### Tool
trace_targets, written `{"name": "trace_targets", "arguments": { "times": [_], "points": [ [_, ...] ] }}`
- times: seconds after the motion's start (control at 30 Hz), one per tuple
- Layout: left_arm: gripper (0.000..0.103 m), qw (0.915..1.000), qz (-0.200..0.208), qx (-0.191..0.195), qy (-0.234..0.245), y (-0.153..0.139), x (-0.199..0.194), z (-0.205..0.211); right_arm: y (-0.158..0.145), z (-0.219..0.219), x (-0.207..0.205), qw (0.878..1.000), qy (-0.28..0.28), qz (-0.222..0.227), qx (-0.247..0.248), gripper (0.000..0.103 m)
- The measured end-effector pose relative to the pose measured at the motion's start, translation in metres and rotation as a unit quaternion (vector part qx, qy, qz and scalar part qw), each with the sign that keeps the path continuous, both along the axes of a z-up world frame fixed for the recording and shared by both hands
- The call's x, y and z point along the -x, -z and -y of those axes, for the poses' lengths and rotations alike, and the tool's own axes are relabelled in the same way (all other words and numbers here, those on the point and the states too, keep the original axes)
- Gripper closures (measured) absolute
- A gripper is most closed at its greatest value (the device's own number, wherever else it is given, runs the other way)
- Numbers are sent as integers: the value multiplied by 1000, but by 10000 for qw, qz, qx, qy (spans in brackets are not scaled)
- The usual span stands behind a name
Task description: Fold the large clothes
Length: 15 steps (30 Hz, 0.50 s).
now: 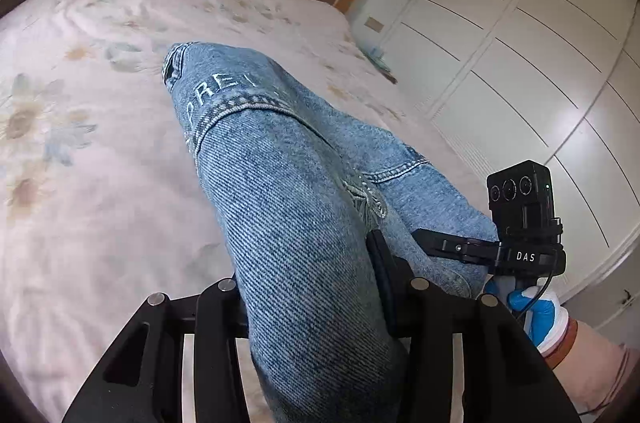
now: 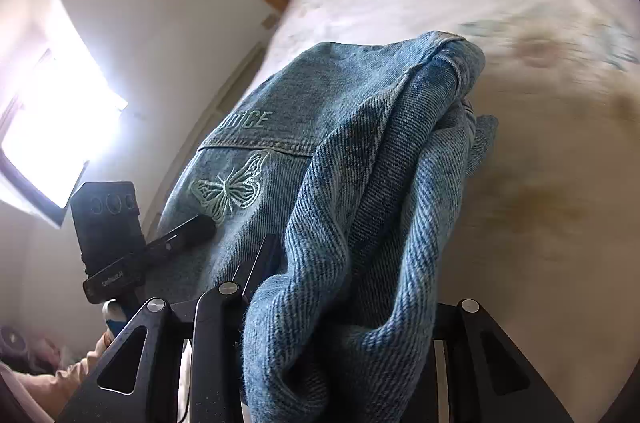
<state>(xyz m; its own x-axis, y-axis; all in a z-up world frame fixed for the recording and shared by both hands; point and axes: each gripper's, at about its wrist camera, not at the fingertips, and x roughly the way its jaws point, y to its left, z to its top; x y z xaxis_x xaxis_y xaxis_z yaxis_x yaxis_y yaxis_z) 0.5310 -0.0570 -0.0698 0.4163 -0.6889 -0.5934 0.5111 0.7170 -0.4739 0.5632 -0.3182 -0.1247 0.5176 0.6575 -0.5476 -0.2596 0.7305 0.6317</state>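
Gripping bunched blue denim jacket fabric, the left gripper and right gripper each pinch a fold, holding it above the floral bedspread.

White stitched letters run across the blue denim garment above a seam; "PRE" can be read, the rest bends out of sight over the fold. From the other side the same denim shows pale letters ending in "ICE", the start too blurred to tell. The black camera mount on the right reads "DAS". A small label on the other black mount cannot be read.
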Motion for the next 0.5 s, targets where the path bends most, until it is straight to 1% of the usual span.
{"name": "trace_targets", "arguments": {
  "times": [0.07,0.1,0.17,0.2,0.23,0.27,0.3,0.33,0.37,0.4,0.43,0.5],
  "points": [
    [63,9996,-206,-127,-125,12,1,-18,13,-24,-7,9998,-168,-129,62,68],
    [62,9986,-437,-224,-182,26,0,-26,18,-29,-9,9995,-206,-199,97,68],
    [55,9965,-733,-322,-240,45,3,-39,36,-42,-9,9984,-301,-424,231,64],
    [52,9960,-801,-267,-296,51,9,-46,40,-42,-8,9980,-300,-501,256,59],
    [48,9961,-783,-213,-354,52,13,-51,48,-37,-2,9975,-265,-625,214,52],
    [48,9962,-763,-114,-394,50,20,-56,51,-29,4,9974,-213,-673,168,49],
    [48,9962,-772,-24,-389,49,28,-60,53,-17,11,9975,-115,-694,91,48],
    [46,9963,-774,-15,-365,49,35,-64,55,-6,17,9974,-29,-716,31,47],
    [44,9964,-759,-83,-369,49,39,-66,56,3,22,9971,66,-756,-26,47],
    [44,9964,-730,-146,-410,49,46,-69,58,16,29,9963,230,-818,-111,47],
    [44,9961,-738,-152,-453,48,49,-75,58,21,30,9959,325,-838,-112,47],
    [44,9952,-772,-162,-586,43,48,-71,52,23,39,9953,447,-858,103,47]
  ]
}}
